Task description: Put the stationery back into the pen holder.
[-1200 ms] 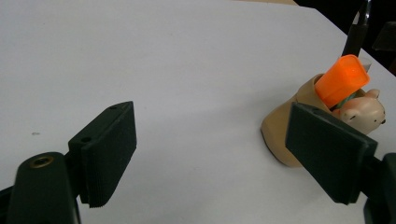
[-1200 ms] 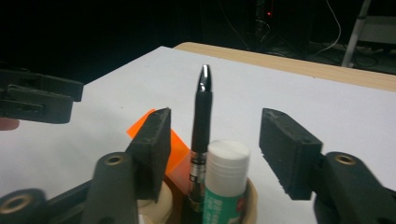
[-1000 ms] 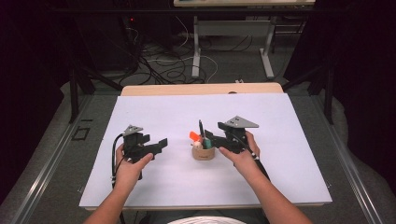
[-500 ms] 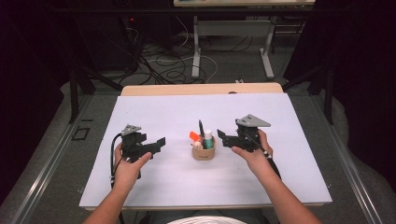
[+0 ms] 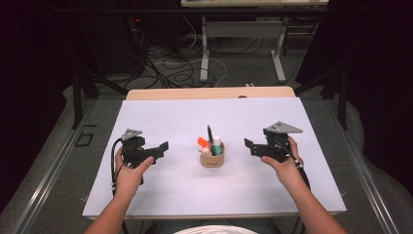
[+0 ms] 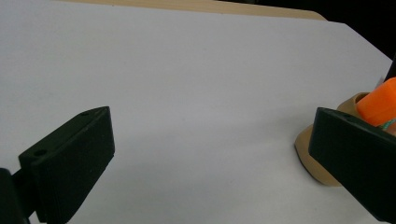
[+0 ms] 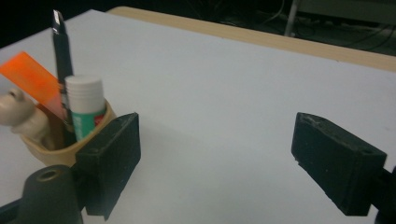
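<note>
Light fell from above onto the white table [image 5: 160, 122], which stood out bright at the centre of the high view, while the room around it sank into near black along the left, right and upper edges. Shadows on the table were soft and short; a faint one lay under the cup [image 5: 213, 159]. No hard glare showed. The high view was slightly soft and grainy. In the left gripper view the near jaws were blurred and the cup [image 6: 322, 158] at the right edge out of focus. The right gripper view was sharper, its far background dim.
</note>
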`<state>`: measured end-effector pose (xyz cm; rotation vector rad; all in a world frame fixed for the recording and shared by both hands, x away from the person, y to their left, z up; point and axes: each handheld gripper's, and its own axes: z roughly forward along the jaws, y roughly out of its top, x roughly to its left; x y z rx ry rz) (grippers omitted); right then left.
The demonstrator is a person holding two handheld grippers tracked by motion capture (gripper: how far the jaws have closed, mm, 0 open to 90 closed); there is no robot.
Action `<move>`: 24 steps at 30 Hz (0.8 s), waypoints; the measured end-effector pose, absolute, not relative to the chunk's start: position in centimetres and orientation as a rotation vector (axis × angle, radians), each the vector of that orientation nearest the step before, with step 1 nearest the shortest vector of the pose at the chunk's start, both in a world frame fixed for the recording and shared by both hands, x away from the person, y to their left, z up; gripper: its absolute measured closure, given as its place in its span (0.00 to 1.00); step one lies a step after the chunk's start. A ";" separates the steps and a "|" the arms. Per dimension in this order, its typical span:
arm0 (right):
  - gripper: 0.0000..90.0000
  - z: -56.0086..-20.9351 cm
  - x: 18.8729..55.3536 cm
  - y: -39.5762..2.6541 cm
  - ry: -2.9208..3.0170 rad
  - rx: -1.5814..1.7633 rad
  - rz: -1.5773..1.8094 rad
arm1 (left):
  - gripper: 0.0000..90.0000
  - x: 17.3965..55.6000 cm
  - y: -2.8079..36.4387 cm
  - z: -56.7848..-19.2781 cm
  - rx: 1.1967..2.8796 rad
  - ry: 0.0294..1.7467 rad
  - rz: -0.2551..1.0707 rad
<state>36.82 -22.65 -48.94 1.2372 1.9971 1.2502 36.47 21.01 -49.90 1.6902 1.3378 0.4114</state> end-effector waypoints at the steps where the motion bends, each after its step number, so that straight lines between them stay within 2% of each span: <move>1: 0.18 -49.0 36.8 -23.0 1.996 1.247 1.227 | 0.00 36.5 21.1 -49.9 1.692 1.344 0.411; 13: 0.17 -50.0 36.6 -26.5 1.943 1.333 1.168 | 0.00 36.8 22.7 -50.2 1.674 1.388 0.462; 24: 0.17 -51.7 37.1 -28.6 1.936 1.449 1.093 | 0.00 37.0 23.6 -50.3 1.722 1.359 0.485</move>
